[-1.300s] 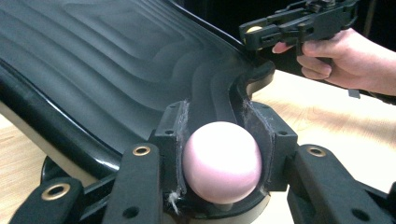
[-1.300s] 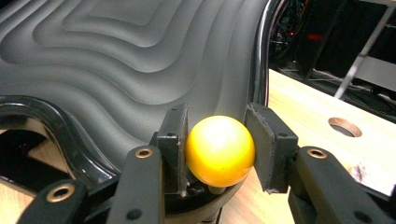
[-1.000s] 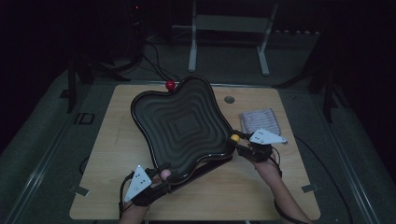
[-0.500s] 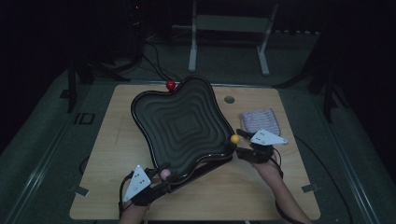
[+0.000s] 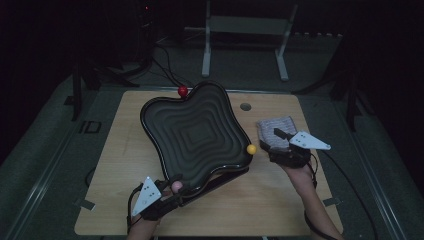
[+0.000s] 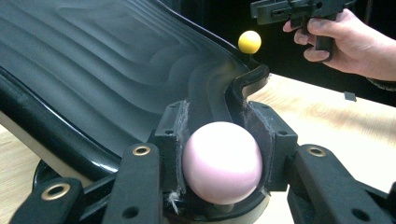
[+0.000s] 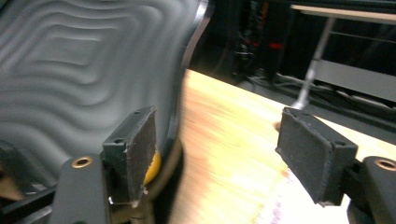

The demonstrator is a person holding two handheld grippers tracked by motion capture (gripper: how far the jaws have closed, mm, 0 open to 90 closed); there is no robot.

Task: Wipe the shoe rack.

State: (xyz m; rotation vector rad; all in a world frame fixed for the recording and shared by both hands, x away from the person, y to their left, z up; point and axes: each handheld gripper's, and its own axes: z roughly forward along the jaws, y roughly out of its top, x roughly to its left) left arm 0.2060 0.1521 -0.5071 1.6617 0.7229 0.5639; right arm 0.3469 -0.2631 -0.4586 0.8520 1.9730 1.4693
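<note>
A black wavy tray [image 5: 200, 135] stands tilted on the table, with a red ball [image 5: 183, 91] at its far corner and a yellow ball [image 5: 251, 149] at its right corner. My left gripper [image 5: 172, 192] is shut on the pink ball [image 6: 220, 161] at the tray's near corner [image 6: 243, 84]. My right gripper [image 5: 270, 142] hovers just right of the yellow ball. Its jaws have just been opening and have nothing between them. In the right gripper view the yellow ball [image 7: 153, 168] peeks out behind the left pad [image 7: 140, 149], beside the tray [image 7: 70, 70].
A grey knitted cloth [image 5: 274, 127] lies on the wooden tabletop [image 5: 280, 200] under the right gripper. A small round disc [image 5: 245, 106] sits behind the tray. A metal stand [image 5: 245, 30] and cables lie beyond the table's far edge.
The right gripper has let go of the yellow ball, opened, and drawn away to the right over the cloth. The left gripper and the tray have stayed put.
</note>
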